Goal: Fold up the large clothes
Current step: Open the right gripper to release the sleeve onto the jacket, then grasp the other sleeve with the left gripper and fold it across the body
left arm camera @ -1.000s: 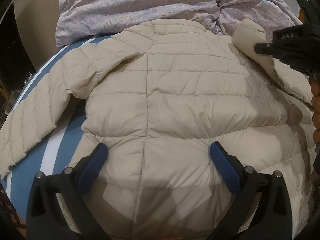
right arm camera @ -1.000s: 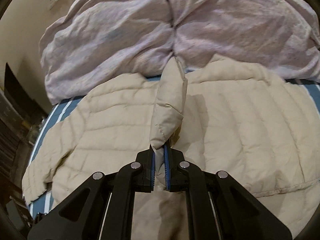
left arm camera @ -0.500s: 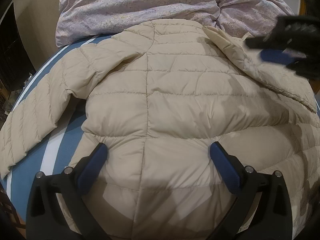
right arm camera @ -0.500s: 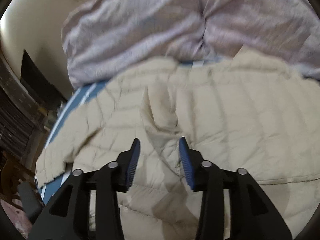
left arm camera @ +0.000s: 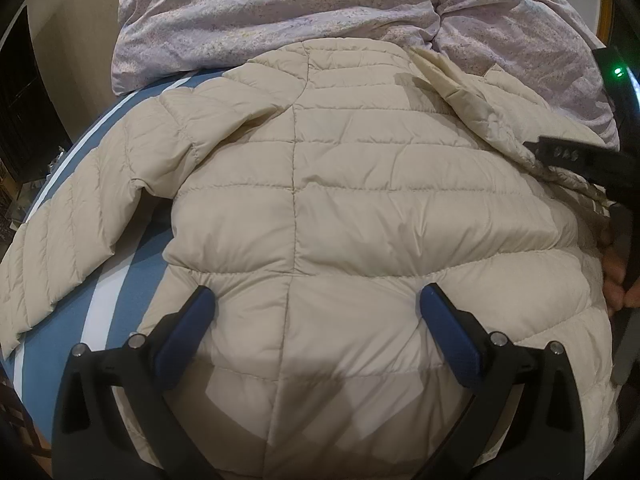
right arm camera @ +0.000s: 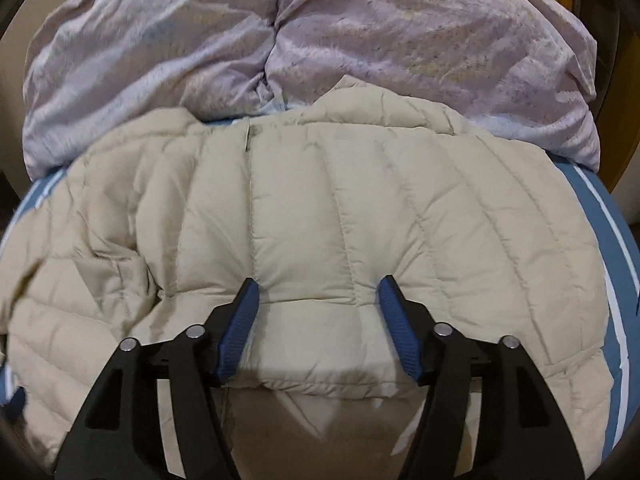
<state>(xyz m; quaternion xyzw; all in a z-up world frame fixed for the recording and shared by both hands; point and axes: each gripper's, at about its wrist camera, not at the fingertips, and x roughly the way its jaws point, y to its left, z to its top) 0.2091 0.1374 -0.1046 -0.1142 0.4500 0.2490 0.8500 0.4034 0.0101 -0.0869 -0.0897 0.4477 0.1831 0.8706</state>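
Note:
A beige quilted puffer jacket (left arm camera: 340, 200) lies back-up on a blue bed sheet with white stripes (left arm camera: 116, 308). Its left sleeve (left arm camera: 80, 224) stretches out to the left; the right sleeve (left arm camera: 472, 104) lies folded across the back. My left gripper (left arm camera: 316, 300) is open and empty, just above the jacket's lower back. My right gripper (right arm camera: 318, 286) is open and empty, low over the jacket (right arm camera: 320, 208) near its hem edge. The right gripper's body shows at the right edge of the left wrist view (left arm camera: 572, 156).
A crumpled lilac duvet (left arm camera: 280, 8) is heaped at the far end of the bed, touching the jacket's collar; it also fills the top of the right wrist view (right arm camera: 280, 40). The blue sheet (right arm camera: 616, 264) shows at the right. Dark furniture (left arm camera: 16, 112) stands left.
My right gripper opened and let go of the right sleeve, which now lies folded over the jacket's back. The right gripper then moved down and right over the jacket. My left gripper stayed still.

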